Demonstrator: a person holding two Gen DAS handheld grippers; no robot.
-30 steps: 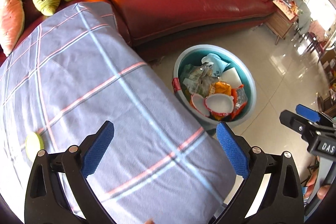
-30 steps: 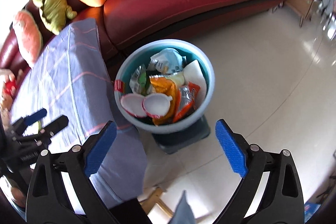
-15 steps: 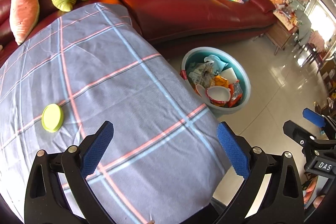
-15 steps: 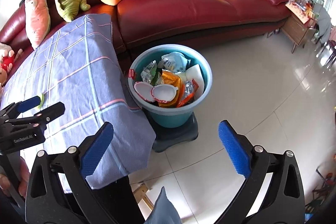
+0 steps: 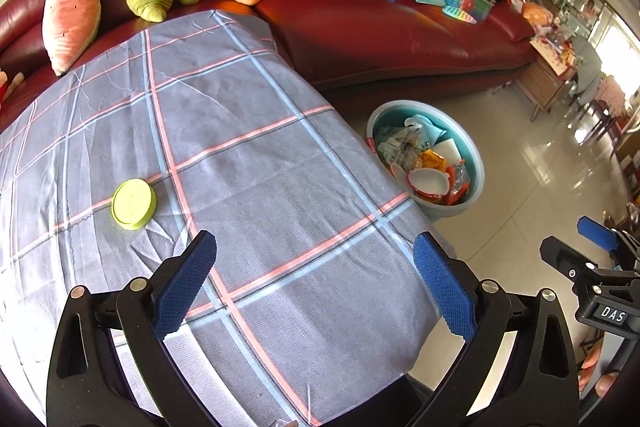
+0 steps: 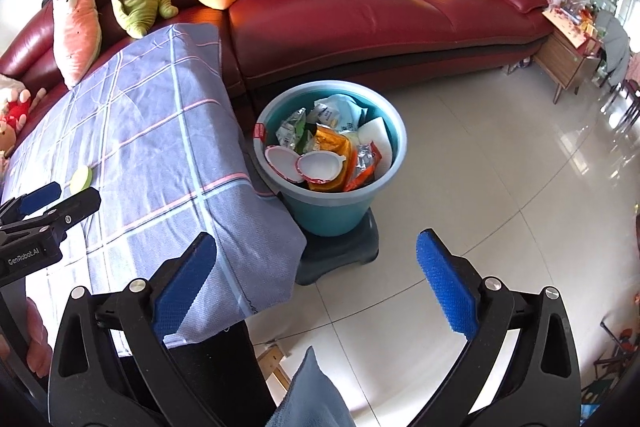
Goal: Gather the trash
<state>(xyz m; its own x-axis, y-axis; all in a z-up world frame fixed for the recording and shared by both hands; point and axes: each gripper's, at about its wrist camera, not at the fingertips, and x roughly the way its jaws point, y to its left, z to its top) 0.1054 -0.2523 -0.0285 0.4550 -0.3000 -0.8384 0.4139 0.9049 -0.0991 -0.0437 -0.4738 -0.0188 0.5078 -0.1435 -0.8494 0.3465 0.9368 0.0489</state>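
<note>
Both grippers are spread wide and hold nothing: the left gripper (image 5: 316,283) hangs over the near part of the desk (image 5: 248,147), the right gripper (image 6: 316,283) over the floor short of the bin (image 6: 332,187). The one piece of trash left, a green lid (image 5: 133,203), lies flat on the cloth ahead and left of the left fingers (image 5: 184,287). Being low and round, it may slip from a pinch, or the fingers may snag cloth. The bin, ahead of the right fingers, is heaped with wrappers and cup lids; a careless drop could bounce off.
</note>
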